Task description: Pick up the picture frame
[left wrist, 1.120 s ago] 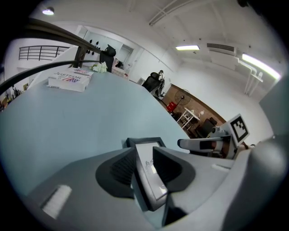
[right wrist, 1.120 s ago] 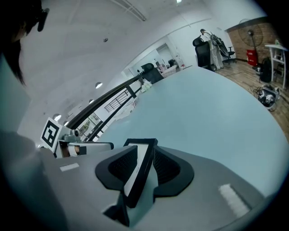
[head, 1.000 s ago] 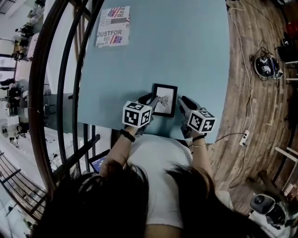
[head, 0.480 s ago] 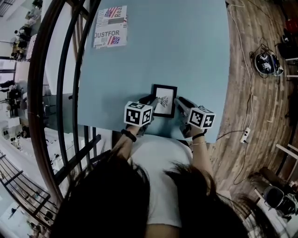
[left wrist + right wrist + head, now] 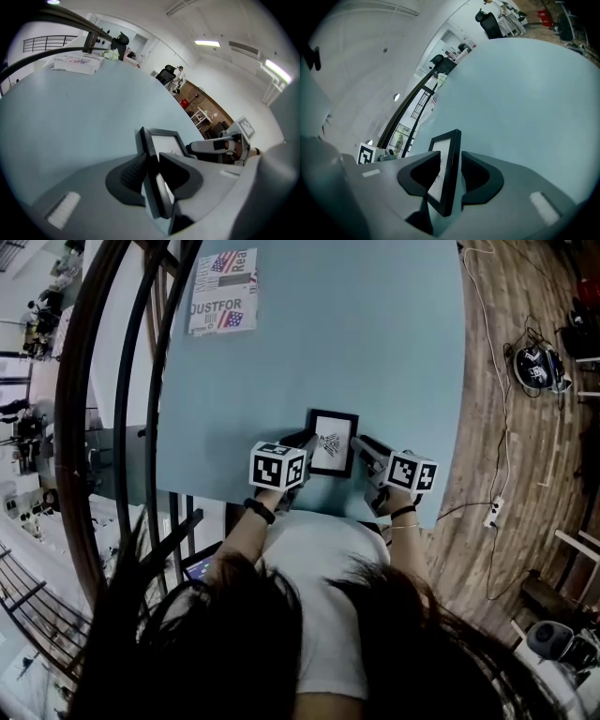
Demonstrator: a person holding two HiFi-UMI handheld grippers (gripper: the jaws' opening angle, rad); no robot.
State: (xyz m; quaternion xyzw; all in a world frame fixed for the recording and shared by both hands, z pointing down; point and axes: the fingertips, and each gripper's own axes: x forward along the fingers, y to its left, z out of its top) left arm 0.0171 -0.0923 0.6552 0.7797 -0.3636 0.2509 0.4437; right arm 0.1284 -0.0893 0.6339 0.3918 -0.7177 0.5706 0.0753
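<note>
Now our left gripper (image 5: 304, 445) clamps the picture frame (image 5: 333, 442); our right gripper (image 5: 360, 444), jaws just opened wider, straddles it loosely.

Picture frame (image 5: 333, 442) at near edge of table (image 5: 375, 334); papers (image 5: 223, 292) at far left.

Open office or lab, swivel chairs (image 5: 489, 22), strip ceiling lights (image 5: 207, 43), blue table (image 5: 375, 334), wooden floor (image 5: 525, 456)

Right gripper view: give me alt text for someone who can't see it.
A black rectangular picture frame stands edge-on between the right gripper's jaws, which have just been opening, with a pale blue tabletop stretching beyond.
</note>
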